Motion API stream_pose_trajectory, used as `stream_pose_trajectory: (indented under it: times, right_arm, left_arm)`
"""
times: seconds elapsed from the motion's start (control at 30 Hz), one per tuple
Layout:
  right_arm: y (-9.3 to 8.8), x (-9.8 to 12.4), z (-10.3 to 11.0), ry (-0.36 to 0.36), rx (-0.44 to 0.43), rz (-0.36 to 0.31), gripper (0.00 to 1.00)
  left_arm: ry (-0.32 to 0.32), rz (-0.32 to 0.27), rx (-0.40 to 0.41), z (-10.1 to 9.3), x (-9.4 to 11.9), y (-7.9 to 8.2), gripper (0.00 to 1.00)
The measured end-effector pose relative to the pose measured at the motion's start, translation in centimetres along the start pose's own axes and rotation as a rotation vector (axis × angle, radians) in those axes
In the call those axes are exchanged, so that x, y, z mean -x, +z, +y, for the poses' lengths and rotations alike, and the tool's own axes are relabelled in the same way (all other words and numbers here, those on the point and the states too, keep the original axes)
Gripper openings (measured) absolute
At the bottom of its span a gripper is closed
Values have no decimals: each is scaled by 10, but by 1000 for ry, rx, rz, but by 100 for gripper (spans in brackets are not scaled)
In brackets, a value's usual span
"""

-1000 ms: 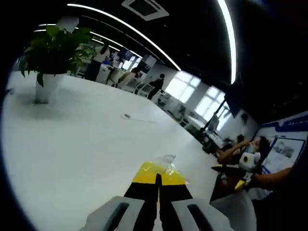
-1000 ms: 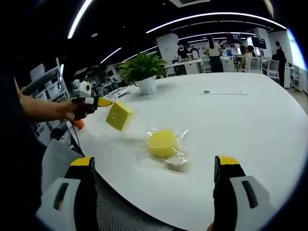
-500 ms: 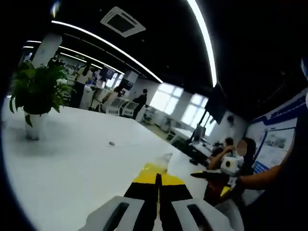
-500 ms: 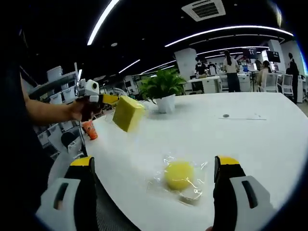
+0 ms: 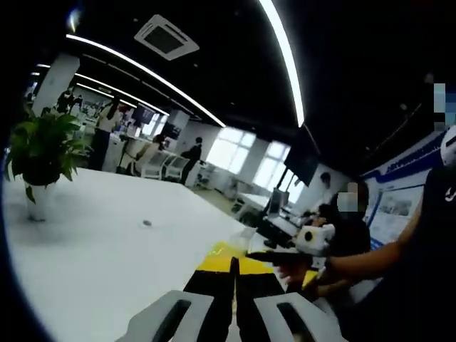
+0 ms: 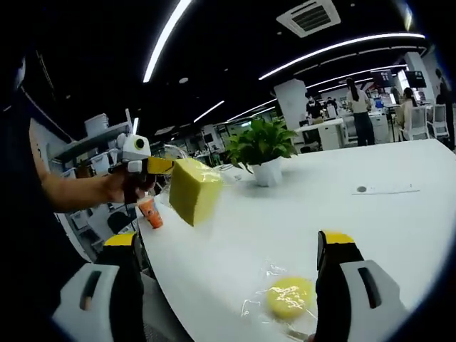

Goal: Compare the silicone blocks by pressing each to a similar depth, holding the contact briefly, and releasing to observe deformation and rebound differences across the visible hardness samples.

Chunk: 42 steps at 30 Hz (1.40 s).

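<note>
My left gripper (image 5: 233, 262) is shut, and a strip of the yellow cube block (image 5: 226, 251) in its clear wrap shows just past the yellow tips. In the right gripper view that left gripper (image 6: 165, 167), held in a hand, carries the yellow cube block (image 6: 194, 189) in the air over the table's left edge. A round yellow block (image 6: 291, 298) in a clear bag lies on the white table (image 6: 342, 214), low between the jaws of my right gripper (image 6: 228, 239), which is open with nothing in it. The right gripper (image 5: 308, 241) also appears in the left gripper view, held in a hand.
A potted plant (image 6: 260, 146) (image 5: 39, 153) stands further back on the white table (image 5: 107, 256), and a small dark disc (image 6: 361, 189) lies beyond it. An orange cup (image 6: 149, 211) sits off the table's left edge. Several people sit or stand at desks behind.
Both views have tilted upward. The left gripper has lifted the yellow cube higher and nearer the right gripper's camera. The round block stays on the table; its lower place comes from camera motion.
</note>
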State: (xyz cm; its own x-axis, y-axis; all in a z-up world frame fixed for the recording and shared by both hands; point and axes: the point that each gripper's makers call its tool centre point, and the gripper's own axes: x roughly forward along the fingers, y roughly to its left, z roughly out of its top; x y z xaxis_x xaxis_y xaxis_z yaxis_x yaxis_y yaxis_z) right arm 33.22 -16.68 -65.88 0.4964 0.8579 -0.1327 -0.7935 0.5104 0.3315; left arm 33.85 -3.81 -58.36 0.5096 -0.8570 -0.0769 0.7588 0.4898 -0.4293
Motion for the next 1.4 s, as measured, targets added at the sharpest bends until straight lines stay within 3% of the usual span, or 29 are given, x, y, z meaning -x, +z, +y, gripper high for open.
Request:
stream_pose_trajectory:
  times: [0.33,0.5,0.6,0.8,0.93,1.13,1.4]
  right_arm:
    - [19,-39,34,133,16,-52,89]
    - [25,-58,54,208,20,-68,77]
    - [32,-67,63,230,46,-109,84]
    - [37,-69,76,304,10,-140,66]
    - [41,-64,85,344,-13,-142,43]
    - [47,-57,79,313,-1,-149,30]
    - [47,-53,81,333,34,-77,20]
  left_arm:
    - [-68,-51,22,-26,1,18,0]
    - [-93,-58,21,-37,1,21,0]
    - [-109,-67,30,-43,3,23,0]
    - [-122,-58,32,-49,3,21,0]
    - [-121,-64,37,-52,3,20,0]
    - [-100,-68,23,-49,1,17,0]
    - [-80,-55,-48,-53,-1,16,0]
